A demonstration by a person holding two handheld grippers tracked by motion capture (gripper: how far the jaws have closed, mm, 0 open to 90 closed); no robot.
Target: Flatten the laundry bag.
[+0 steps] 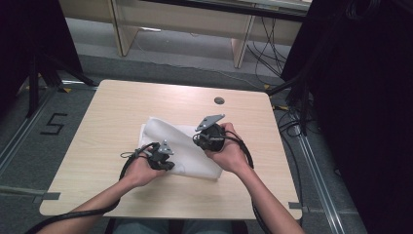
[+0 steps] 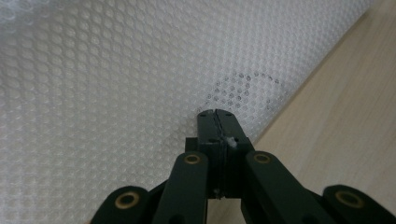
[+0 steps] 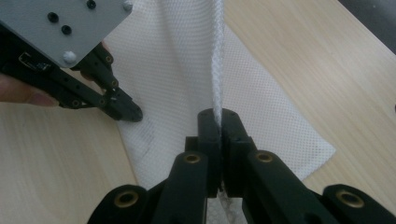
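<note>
Between the clamped jaws of the right gripper [image 3: 219, 122] a raised fold of the white mesh cloth [image 3: 196, 70] is pinched; beyond it, the left gripper [image 3: 133, 113], closed, presses the cloth's edge to the wooden table [image 3: 303, 56].

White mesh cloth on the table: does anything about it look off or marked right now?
The mesh cloth lies askew on the table, one edge pinched and lifted by the right gripper. A faint dark ring-shaped smudge marks the mesh just ahead of the left gripper, near the cloth's edge. No tear is visible.
</note>
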